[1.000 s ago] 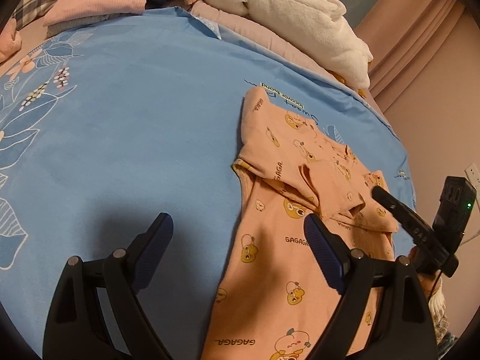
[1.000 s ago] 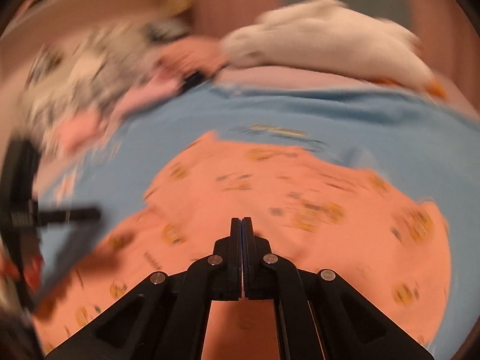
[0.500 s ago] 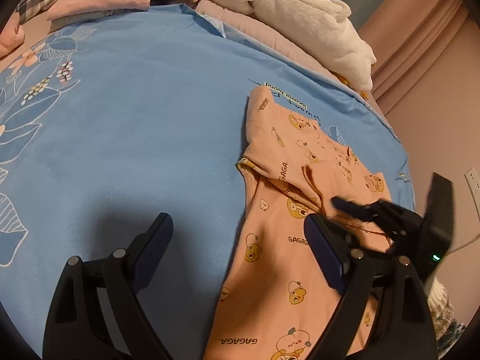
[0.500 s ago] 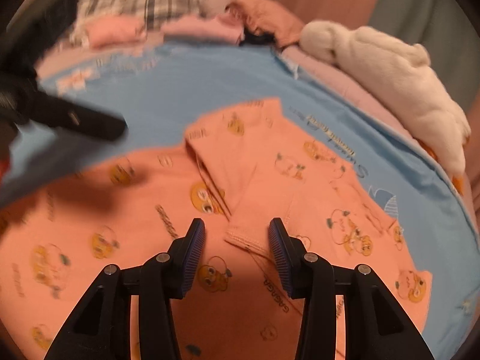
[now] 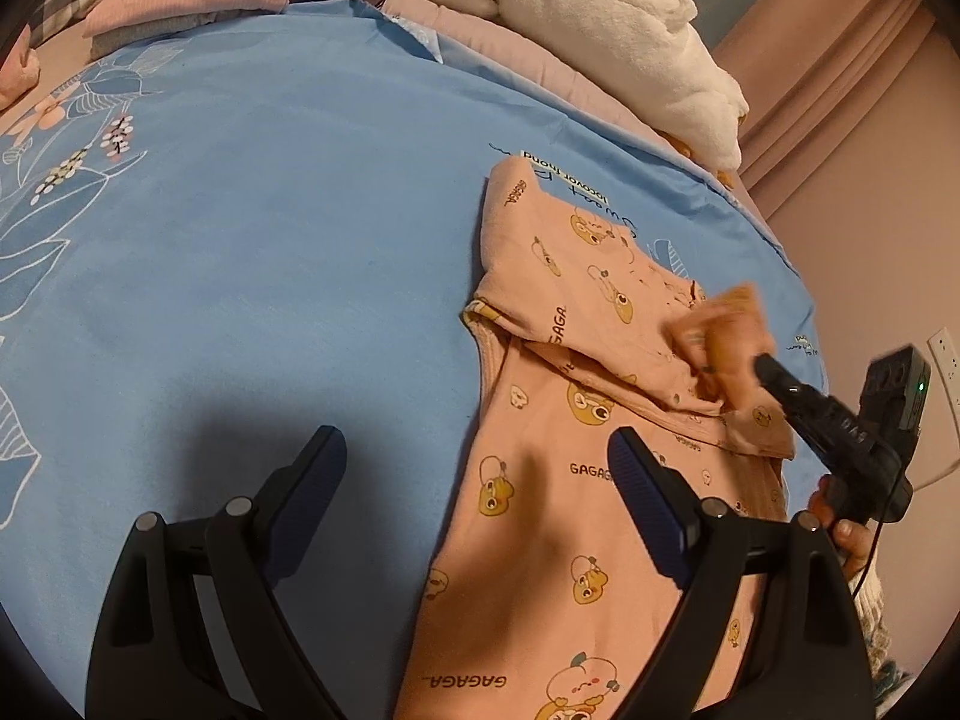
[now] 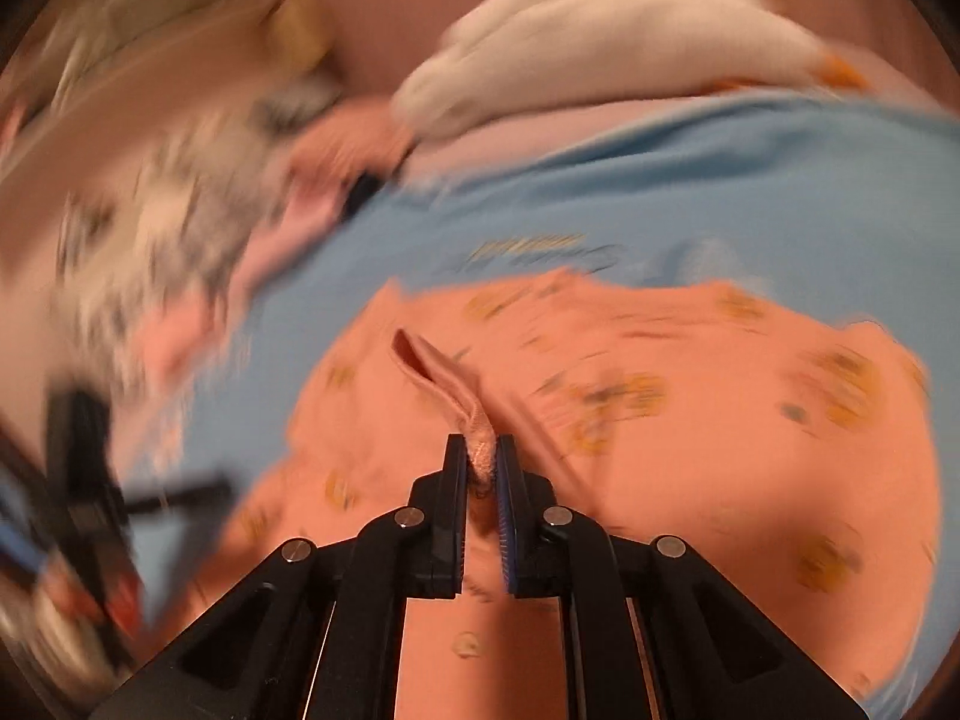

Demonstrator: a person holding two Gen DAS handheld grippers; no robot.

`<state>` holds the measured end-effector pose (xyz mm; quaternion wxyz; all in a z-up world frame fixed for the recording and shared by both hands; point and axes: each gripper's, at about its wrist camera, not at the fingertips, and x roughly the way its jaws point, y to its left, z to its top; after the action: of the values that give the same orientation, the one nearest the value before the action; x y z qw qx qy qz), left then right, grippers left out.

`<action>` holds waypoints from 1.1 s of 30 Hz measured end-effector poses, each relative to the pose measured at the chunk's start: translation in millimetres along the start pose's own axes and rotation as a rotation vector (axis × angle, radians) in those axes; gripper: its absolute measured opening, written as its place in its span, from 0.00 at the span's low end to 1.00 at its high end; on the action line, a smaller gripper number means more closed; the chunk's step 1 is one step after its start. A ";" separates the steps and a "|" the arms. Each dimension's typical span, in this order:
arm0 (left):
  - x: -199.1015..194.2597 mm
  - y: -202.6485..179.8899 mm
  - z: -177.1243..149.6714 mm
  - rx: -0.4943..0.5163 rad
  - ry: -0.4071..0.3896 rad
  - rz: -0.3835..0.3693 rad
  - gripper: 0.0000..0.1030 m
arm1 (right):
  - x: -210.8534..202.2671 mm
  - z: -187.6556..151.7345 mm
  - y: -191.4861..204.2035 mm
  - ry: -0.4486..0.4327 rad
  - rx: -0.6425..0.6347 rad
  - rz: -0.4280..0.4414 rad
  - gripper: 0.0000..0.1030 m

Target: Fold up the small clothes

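My right gripper (image 6: 481, 468) pinches a raised fold of the peach printed baby garment (image 5: 558, 480), fingers nearly closed on the cloth, reaching in low from the right with the person's hand (image 5: 840, 516) at its handle. My left gripper (image 5: 474, 480) hovers level above the blue bedsheet (image 5: 240, 240), jaws spread wide and empty, one finger over the garment's edge. The garment lies flat on the sheet, below a white plush toy (image 5: 588, 18).
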<state>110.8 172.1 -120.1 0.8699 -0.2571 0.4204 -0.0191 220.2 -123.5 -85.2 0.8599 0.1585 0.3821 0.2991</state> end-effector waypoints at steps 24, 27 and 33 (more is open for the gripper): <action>6.6 -6.9 -3.4 0.018 0.028 0.024 0.86 | -51.5 -8.8 -72.9 -0.049 0.257 -0.311 0.08; 9.4 -7.0 -3.5 0.018 0.035 0.022 0.86 | -52.6 -13.4 -76.0 -0.020 0.218 -0.401 0.08; 9.7 -20.8 10.4 0.065 0.022 0.017 0.86 | -55.2 -10.4 -78.6 0.018 0.168 -0.450 0.11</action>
<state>128.5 156.1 -112.2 0.8733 -0.2248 0.4313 -0.0283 214.1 -218.8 -100.4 0.8853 0.1378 0.4389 0.0681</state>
